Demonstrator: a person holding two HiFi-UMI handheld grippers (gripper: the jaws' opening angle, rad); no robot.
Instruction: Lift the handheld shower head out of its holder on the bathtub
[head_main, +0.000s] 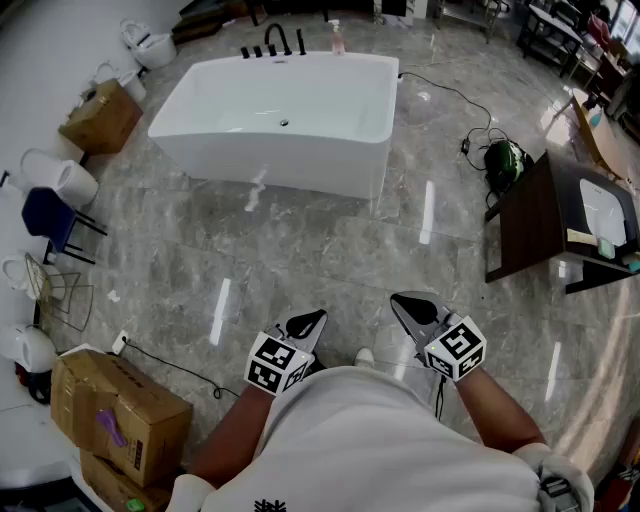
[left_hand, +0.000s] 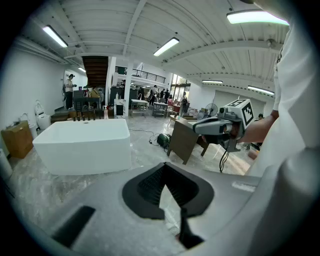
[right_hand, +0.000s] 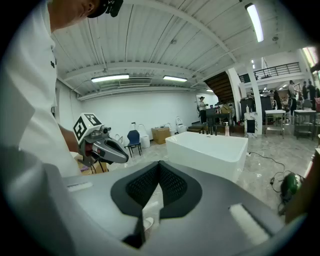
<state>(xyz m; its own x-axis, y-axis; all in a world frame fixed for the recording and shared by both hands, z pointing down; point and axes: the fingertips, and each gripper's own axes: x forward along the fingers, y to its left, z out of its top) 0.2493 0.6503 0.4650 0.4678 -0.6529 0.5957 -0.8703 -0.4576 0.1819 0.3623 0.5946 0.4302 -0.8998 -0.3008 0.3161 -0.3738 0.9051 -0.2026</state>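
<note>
The white bathtub (head_main: 280, 110) stands far ahead on the marble floor. Black tap fittings (head_main: 272, 44) line its far rim; I cannot make out the shower head among them at this distance. Both grippers hover close to the person's body, well short of the tub. My left gripper (head_main: 305, 325) is shut with nothing between its jaws, and so is my right gripper (head_main: 415, 308). The left gripper view shows the tub (left_hand: 82, 145) at the left and the right gripper (left_hand: 215, 126) beside it. In the right gripper view the tub (right_hand: 207, 150) lies ahead and the left gripper (right_hand: 107, 150) at the left.
A dark wooden table (head_main: 540, 215) stands at the right, with a green bag (head_main: 505, 160) and a cable on the floor by it. Cardboard boxes (head_main: 120, 410) sit at the near left, and a blue chair (head_main: 50, 215) and toilets along the left wall. A pink bottle (head_main: 337, 38) stands on the tub's rim.
</note>
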